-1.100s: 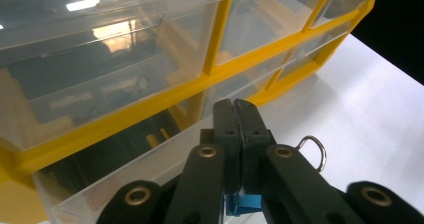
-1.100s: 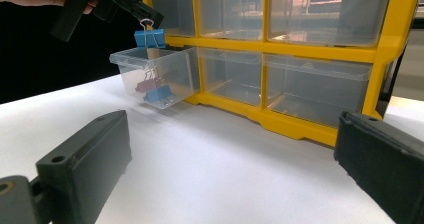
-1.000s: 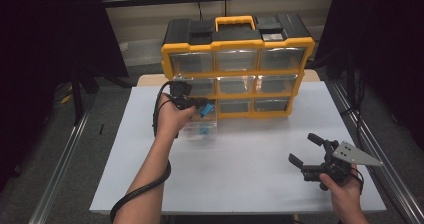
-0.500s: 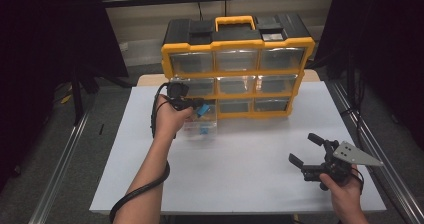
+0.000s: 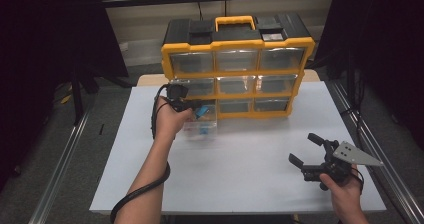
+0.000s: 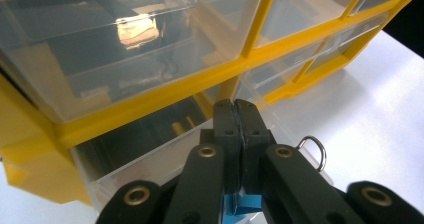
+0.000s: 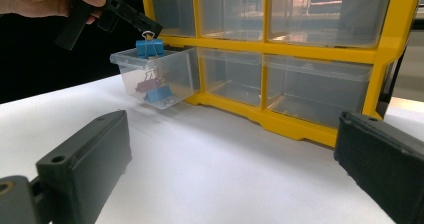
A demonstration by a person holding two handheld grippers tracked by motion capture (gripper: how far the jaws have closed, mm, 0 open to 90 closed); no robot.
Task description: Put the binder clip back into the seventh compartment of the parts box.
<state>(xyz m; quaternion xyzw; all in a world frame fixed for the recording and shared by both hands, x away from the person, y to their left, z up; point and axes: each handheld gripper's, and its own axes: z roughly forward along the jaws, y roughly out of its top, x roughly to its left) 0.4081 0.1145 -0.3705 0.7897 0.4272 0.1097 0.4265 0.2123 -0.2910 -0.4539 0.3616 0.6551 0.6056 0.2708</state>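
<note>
Holding a blue binder clip [image 7: 149,47] by its wire loop, the left gripper [image 5: 192,105] has its jaws pinched tight on it, right over the pulled-out clear drawer [image 7: 159,79] at the organizer's [image 5: 238,66] bottom left. From the right gripper view you can see more clips, red and blue, lying inside that drawer. The organizer is yellow-framed with see-through plastic drawers. Over on the right, the right gripper [image 5: 306,151] sits spread wide and empty above the white table [image 5: 240,174], well apart.
</note>
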